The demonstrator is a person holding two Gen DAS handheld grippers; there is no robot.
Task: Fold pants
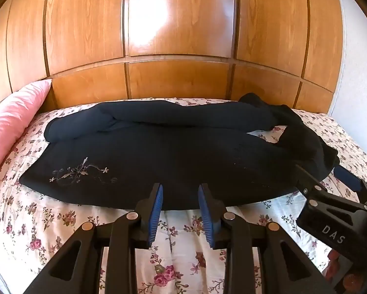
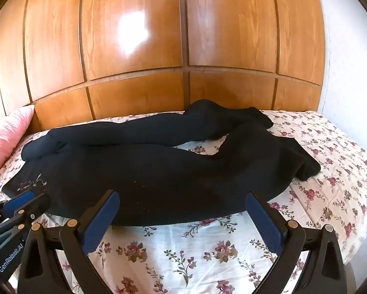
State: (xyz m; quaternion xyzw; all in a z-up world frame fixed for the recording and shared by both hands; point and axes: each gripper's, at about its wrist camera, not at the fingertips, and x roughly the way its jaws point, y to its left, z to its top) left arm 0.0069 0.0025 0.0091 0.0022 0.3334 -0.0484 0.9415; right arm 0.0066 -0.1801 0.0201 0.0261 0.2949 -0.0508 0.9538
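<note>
Black pants (image 1: 159, 156) lie spread across the floral bedsheet (image 1: 48, 220), one leg doubled back along the far side, with a pale flower embroidery (image 1: 83, 171) near their left end. My left gripper (image 1: 181, 191) hovers at the pants' near edge, blue pads a narrow gap apart with no cloth pinched between them. My right gripper (image 2: 183, 196) stands wide open over the near edge of the pants (image 2: 171, 166), holding nothing. It also shows at the pants' right end as the right gripper (image 1: 323, 174). The left gripper (image 2: 29, 199) appears at the embroidered end.
A pink pillow (image 1: 9, 127) leans at the bed's left end. Glossy wooden wardrobe panels (image 1: 178, 36) rise directly behind the bed. A white wall (image 2: 350, 73) bounds the right side. Bare floral sheet (image 2: 195, 252) lies between the pants and the grippers.
</note>
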